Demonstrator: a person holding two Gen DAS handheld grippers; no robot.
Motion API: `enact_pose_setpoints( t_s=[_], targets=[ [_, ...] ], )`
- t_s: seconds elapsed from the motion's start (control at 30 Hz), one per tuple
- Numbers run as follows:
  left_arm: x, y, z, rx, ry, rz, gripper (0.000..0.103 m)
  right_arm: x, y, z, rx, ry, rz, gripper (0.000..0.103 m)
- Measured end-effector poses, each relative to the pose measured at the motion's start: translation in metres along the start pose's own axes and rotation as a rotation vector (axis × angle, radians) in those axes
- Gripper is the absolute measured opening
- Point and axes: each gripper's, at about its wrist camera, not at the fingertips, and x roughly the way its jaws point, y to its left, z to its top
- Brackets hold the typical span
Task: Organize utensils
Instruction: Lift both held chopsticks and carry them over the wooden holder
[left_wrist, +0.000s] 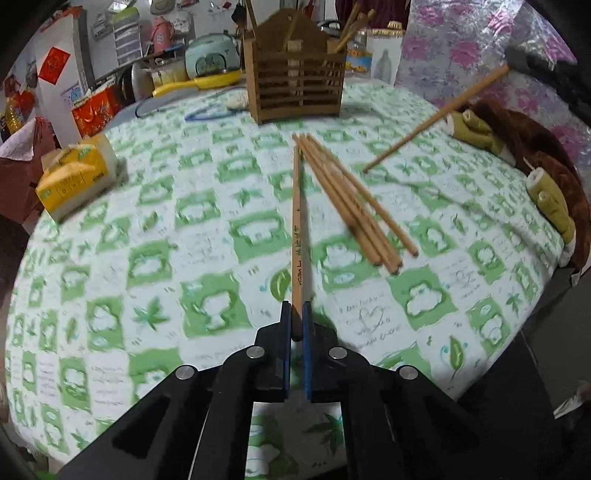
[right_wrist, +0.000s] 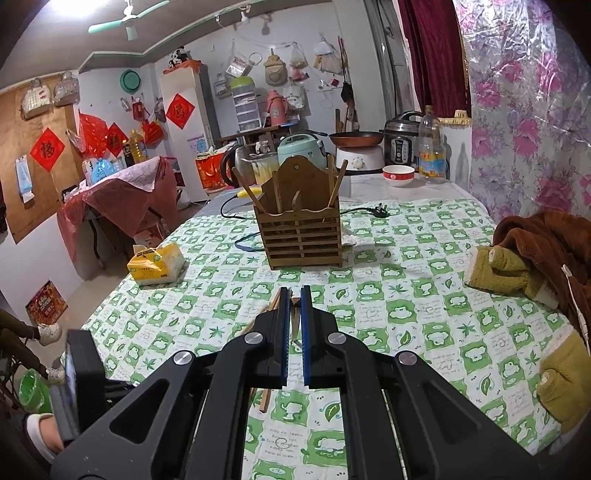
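Note:
My left gripper is shut on one wooden chopstick that points forward toward the wooden utensil holder. Several loose chopsticks lie on the tablecloth just right of it. Another chopstick hangs tilted in the air at the right, held by my right gripper at the frame's upper right edge. In the right wrist view my right gripper is shut on that chopstick, seen end-on between the blue pads. The holder stands ahead with several chopsticks in its compartments.
A yellow tissue pack lies at the table's left, also in the right wrist view. A brown plush blanket lies along the right edge. A blue cable and a black plug lie beside the holder. Cookers and a bowl stand behind.

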Motion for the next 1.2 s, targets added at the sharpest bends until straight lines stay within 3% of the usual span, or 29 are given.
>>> enact_pose_setpoints(
  t_s=[0.27,0.6,0.77,1.2],
  targets=[
    [-0.047,-0.001,0.034,0.060,-0.115,0.029,0.006,-0.003,-0.001,0.003,0.006,-0.013,0.001,0.006],
    [-0.048,0.005,0.040,0.025,-0.111,0.017,0.006,-0.005,0.004,0.019,-0.012,-0.043,0.015,0.006],
    [-0.061,0.009,0.050,0.012,-0.154,0.020,0.006,-0.005,0.008,0.023,-0.022,-0.051,0.014,0.006],
    [-0.091,0.005,0.117,0.079,-0.277,0.025,0.006,-0.001,0.014,0.064,-0.070,-0.107,0.010,0.006]
  ],
)
